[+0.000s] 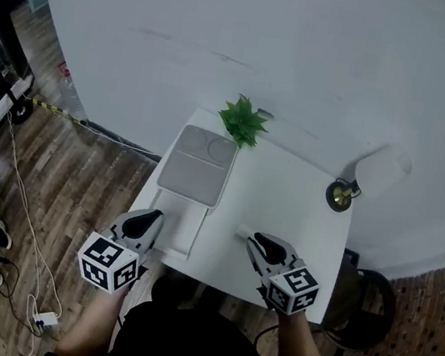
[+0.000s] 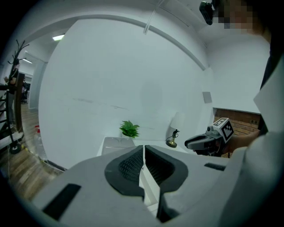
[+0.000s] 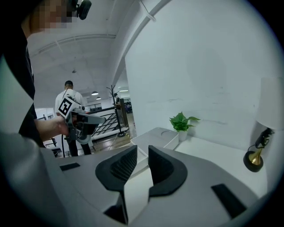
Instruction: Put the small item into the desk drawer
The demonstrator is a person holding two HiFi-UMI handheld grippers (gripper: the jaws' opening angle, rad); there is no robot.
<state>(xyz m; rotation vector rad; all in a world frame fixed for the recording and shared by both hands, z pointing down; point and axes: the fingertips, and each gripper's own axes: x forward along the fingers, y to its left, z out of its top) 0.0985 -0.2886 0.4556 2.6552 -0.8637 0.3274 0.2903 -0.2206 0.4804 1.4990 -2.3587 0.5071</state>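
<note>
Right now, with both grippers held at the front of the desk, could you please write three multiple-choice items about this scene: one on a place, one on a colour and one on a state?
1. Where does the plant stand?
A. at the far edge of the desk, beside the grey box
B. inside the grey box
C. at the desk's near edge

2. What colour is the desk top?
A. black
B. white
C. red

3. How do the jaws of the right gripper stand?
A. apart, with nothing between them
B. pressed tight together
C. shut on the plant

Answers: 1 A, the head view shows the plant at the back, next to the grey box. 2 B, the bare desk is white. 3 A, the right gripper view shows a gap between the jaws with only desk behind it.
</note>
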